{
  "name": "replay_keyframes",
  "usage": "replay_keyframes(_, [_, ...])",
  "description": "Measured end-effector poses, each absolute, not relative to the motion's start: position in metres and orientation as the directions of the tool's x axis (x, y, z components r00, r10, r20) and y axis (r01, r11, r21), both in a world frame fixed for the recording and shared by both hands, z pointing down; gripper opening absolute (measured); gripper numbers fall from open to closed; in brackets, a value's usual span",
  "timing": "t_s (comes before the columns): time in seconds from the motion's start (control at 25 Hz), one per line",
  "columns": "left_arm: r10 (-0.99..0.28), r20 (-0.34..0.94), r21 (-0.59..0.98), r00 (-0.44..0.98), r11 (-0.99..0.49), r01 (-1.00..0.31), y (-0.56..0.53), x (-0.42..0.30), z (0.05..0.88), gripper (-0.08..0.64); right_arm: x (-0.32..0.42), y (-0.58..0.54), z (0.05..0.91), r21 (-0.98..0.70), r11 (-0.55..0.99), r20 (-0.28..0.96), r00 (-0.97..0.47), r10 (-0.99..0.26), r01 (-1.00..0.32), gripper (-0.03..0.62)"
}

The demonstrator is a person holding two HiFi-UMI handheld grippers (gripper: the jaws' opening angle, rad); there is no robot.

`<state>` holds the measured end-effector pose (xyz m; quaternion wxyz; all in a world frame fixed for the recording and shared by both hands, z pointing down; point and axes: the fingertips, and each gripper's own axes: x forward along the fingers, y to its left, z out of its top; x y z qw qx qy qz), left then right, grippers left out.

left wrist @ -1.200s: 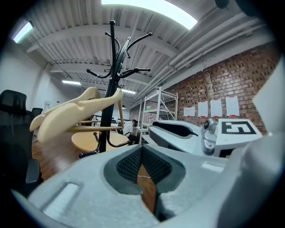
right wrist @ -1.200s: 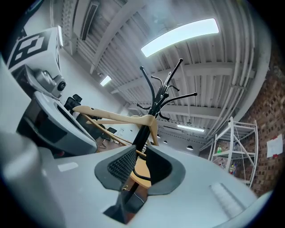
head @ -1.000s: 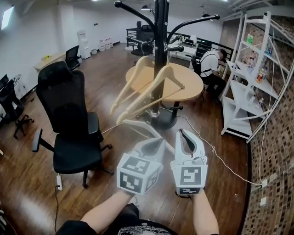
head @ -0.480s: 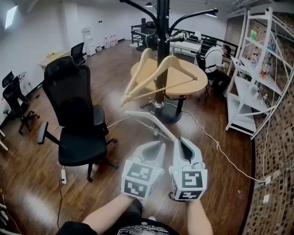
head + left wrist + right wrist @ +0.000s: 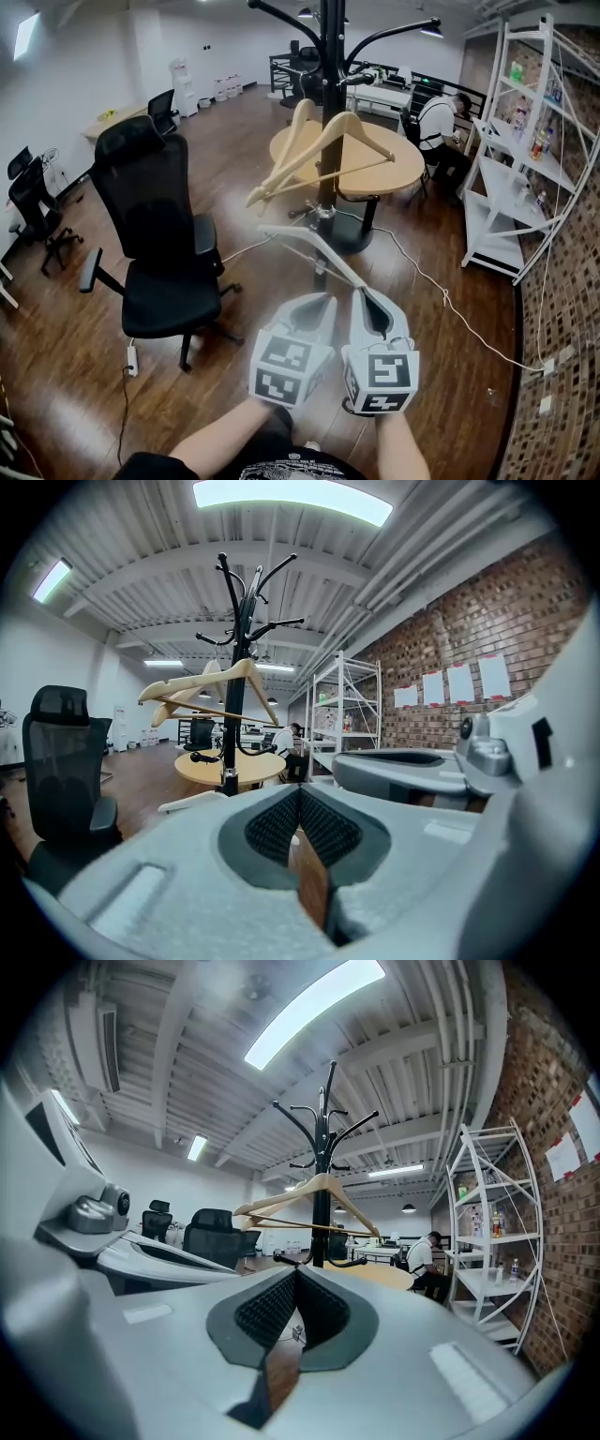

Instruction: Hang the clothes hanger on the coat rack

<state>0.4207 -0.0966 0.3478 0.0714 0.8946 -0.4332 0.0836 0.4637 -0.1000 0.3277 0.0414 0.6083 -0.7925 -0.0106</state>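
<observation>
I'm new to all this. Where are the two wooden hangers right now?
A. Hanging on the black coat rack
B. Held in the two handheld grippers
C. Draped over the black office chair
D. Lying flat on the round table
A. Both wooden hangers hang by their hooks from the black coat rack, while the left gripper and the right gripper are shut with nothing between their jaws.

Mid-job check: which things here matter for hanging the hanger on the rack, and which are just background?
For the job:
- coat rack
- wooden hangers, two, both hanging on the rack
- left gripper and right gripper, both shut and empty

Lying about:
- office chair
- round table
- white shelf
- floor cable
- seated person
</observation>
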Motion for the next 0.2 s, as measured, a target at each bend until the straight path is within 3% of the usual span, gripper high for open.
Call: replay_keyframes(0.2, [-0.758,0.212,0.053,0.617,-0.621,-0.782,-0.0961,0.4248,0.3508,0.005,0.4667,-0.0986,0.3327,0.056,0.256,0.056,-0.252,-0.966,-0.965,0.002])
